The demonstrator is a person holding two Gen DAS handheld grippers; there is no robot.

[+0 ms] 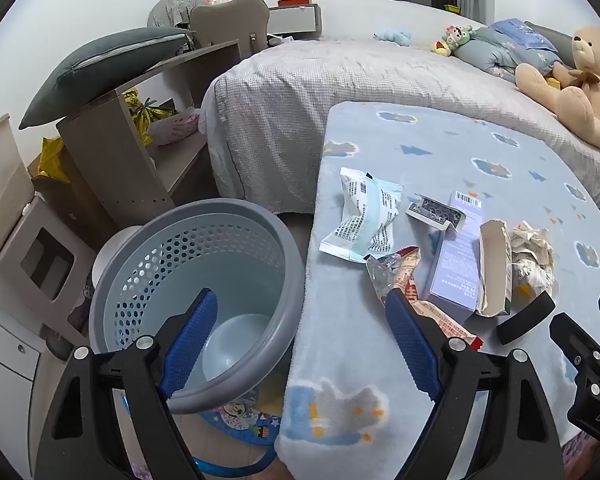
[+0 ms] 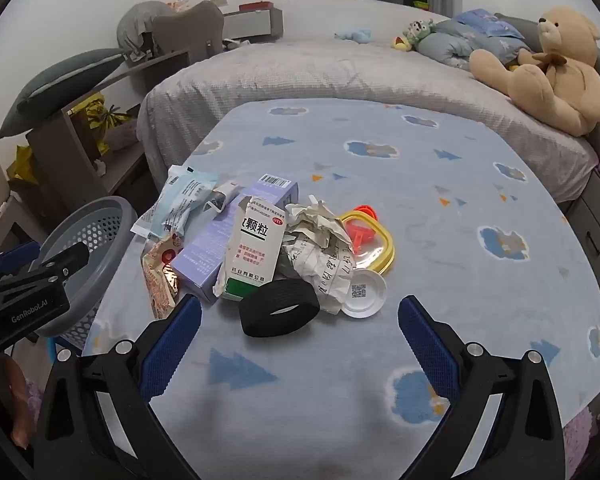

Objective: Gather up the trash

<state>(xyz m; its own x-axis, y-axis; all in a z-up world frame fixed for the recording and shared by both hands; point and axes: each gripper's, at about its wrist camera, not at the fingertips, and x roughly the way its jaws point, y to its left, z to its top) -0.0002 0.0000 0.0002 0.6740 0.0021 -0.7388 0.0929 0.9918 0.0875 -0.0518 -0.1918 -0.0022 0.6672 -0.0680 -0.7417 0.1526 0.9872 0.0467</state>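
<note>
Hovering wide open and empty, the right gripper (image 2: 300, 344) faces the black elastic band (image 2: 279, 307) just ahead on the blue fleece-covered table (image 2: 460, 240); left gripper (image 1: 300, 336), equally open and empty, straddles the grey perforated plastic basket (image 1: 260, 220) rim.

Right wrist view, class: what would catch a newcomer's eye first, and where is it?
First, the heap of trash on the blue blanket: a torn medicine box, crumpled paper and a black ring nearest the open right claw. Left of the blanket stands the grey perforated basket. At the far right, a tan teddy bear sits on the bed.
</note>
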